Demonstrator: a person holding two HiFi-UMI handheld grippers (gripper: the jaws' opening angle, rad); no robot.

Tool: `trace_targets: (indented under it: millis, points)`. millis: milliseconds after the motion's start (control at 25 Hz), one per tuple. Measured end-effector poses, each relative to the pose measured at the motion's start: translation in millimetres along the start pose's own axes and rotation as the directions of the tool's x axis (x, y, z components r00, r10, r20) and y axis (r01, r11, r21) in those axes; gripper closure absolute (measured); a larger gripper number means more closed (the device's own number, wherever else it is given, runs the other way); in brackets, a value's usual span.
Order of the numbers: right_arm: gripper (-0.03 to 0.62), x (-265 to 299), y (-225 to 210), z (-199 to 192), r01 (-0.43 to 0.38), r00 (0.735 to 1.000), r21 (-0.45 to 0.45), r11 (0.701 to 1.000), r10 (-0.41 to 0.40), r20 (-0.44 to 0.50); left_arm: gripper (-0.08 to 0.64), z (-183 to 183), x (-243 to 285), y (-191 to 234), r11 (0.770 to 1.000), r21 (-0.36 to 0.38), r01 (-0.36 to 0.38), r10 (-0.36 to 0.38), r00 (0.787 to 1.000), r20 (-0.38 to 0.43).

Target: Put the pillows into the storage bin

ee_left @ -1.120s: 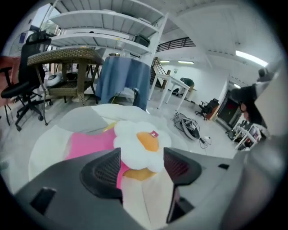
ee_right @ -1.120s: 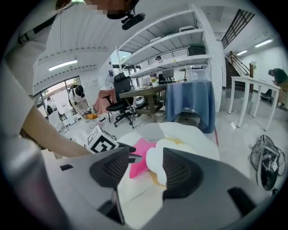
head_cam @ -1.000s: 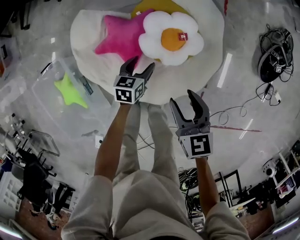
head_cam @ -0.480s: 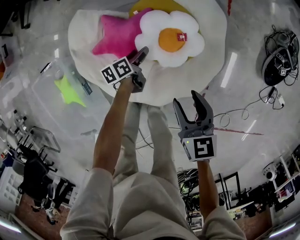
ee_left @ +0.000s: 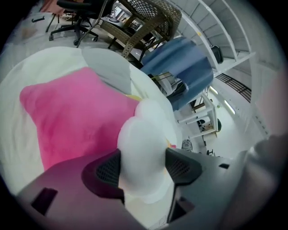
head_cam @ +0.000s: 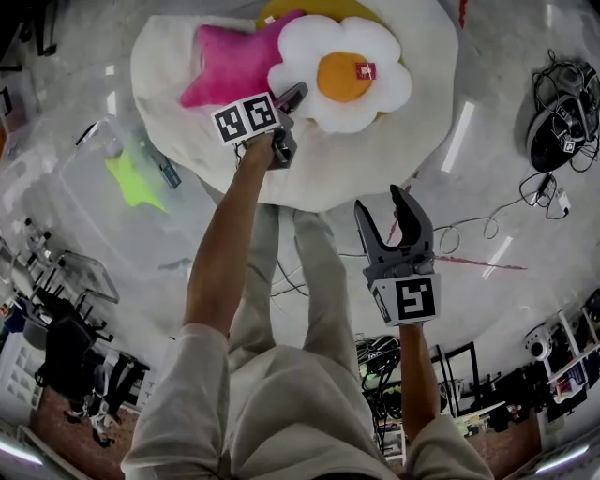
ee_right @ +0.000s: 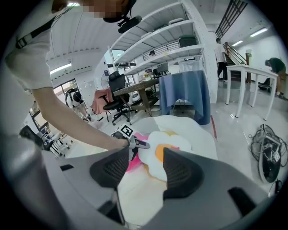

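A white flower pillow (head_cam: 342,75) with an orange centre lies beside a pink star pillow (head_cam: 234,66) on a big white round cushion (head_cam: 328,178). A yellow pillow (head_cam: 281,11) peeks out behind them. My left gripper (head_cam: 289,122) is turned on its side at the flower's near-left petal. In the left gripper view that white petal (ee_left: 141,152) fills the gap of my left gripper (ee_left: 141,168) between the open jaws, with the pink star (ee_left: 76,121) just left. My right gripper (head_cam: 382,202) hangs open and empty above the floor. A clear storage bin (head_cam: 112,234) at left holds a green star pillow (head_cam: 131,178).
A black fan and loose cables (head_cam: 558,131) lie on the floor at right. Office chairs, shelves and a blue-draped stand (ee_left: 180,67) surround the cushion. The person's legs (head_cam: 300,281) stand between cushion and grippers.
My left gripper rolled onto its side and dropped down and forward to the flower pillow's petal, which now sits between its jaws. The right gripper drifted slightly nearer and to the right.
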State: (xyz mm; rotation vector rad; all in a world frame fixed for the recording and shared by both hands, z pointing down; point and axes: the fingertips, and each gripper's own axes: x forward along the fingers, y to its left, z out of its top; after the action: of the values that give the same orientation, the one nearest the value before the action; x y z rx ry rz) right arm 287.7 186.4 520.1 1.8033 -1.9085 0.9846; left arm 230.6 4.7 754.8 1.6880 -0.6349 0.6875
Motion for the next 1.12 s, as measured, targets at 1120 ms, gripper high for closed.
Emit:
trace_targets:
  millis: [1120]
  points:
    - [0.387,-1.7,74.2,69.1,-0.032,0.999,-0.096,0.995,0.036,0.033,0.448,66.2,-168.8,-92.3,0.939,0.069,0.337,-0.343,0.906,0.246]
